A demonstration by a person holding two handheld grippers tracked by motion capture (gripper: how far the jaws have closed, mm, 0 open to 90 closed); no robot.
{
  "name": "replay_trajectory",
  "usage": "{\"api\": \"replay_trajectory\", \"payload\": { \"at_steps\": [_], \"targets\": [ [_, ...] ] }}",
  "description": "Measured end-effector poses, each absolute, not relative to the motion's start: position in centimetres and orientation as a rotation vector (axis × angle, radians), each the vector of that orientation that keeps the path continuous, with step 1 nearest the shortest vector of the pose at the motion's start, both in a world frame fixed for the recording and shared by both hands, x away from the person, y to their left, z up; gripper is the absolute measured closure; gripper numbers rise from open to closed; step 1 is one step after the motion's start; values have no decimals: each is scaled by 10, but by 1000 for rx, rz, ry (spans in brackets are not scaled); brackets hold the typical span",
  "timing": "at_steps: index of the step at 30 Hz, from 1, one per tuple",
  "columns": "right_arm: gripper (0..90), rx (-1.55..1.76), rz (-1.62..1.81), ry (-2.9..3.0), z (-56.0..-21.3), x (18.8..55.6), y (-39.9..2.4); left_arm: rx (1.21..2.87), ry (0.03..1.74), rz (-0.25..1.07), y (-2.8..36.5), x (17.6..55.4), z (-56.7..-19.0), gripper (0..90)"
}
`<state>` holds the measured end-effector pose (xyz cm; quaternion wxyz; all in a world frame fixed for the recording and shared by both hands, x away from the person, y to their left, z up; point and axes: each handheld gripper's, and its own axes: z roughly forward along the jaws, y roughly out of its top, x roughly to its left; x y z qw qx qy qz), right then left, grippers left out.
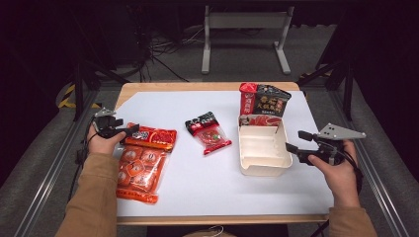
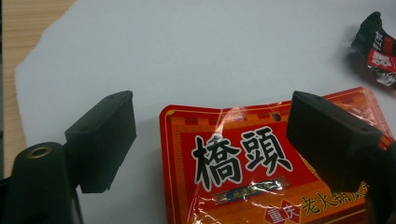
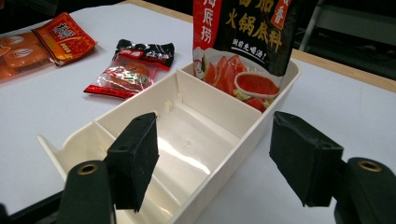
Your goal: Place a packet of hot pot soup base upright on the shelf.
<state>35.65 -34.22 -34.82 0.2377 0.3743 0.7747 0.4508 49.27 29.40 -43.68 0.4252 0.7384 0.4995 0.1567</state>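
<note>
While the left gripper [image 1: 129, 131] hovers with jaws wide over the top edge of the large orange hotpot-base packet [image 1: 143, 163] at the table's left, nothing is gripped. Jaws also spread, the right gripper [image 1: 294, 142] sits empty beside the cream divided box [image 1: 262, 163].

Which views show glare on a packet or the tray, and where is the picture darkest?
Left gripper view: white glare streaks cross the orange packet. Right gripper view: a bright reflection sits on the white tray floor. High view: the room behind the table falls into near-black shadow.
</note>
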Motion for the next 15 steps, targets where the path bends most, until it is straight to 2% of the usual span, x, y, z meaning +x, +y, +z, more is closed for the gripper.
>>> {"api": "replay_trajectory", "payload": {
  "at_steps": [15],
  "targets": [
    [318, 1035, 1205, 2162, -358, 361, -336, 1921, 1246, 307, 292, 502, -448, 140]
  ]
}}
